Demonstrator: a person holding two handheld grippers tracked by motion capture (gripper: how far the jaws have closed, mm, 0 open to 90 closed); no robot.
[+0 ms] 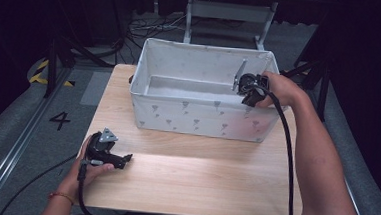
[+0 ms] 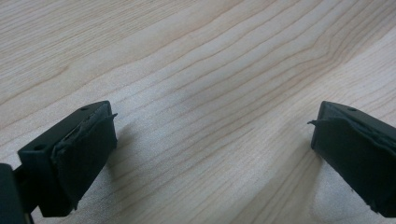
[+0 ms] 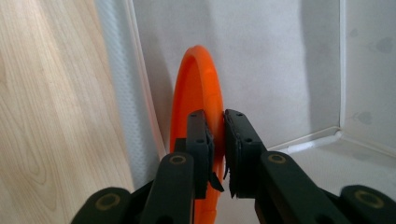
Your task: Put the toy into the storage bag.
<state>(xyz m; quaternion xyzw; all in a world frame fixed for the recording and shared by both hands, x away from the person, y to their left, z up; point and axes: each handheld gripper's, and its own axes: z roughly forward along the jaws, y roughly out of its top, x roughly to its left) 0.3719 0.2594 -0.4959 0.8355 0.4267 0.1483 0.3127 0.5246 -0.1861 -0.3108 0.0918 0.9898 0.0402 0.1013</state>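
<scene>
A: Where is the orange ring (image 3: 198, 88)?

B: Inside the white fabric bin (image 1: 198, 115), at its right end, close against the bin's near wall. The right tool (image 3: 218, 140) has its jaws closed on the ring's rim, one jaw on each face.

A: Which way does it sit?

B: On edge. In the right gripper view its flat faces are upright and you see it nearly edge-on, a thin arc rising above the jaws, so its long span runs up and down in that view. How it lines up with the desk's sides I cannot tell.

A: Does the high view show the same?

B: It shows the right tool (image 1: 252, 89) at the bin's right end, held by the right hand (image 1: 280, 88) reaching over the rim, with the black cable (image 1: 288, 158) trailing back along the forearm. The grip and the ring's colour come from the right gripper view.

A: And the other side?

B: The left tool (image 1: 125, 158) lies low at the near left of the wooden desk (image 1: 199, 183), held by the left hand (image 1: 87, 169), well apart from the bin. The left gripper view looks down on bare wood grain (image 2: 210, 93) between its two jaws, which stand wide apart with nothing between them.

A: The bin itself?

B: White with small grey marks, sitting on the far half of the desk.
</scene>
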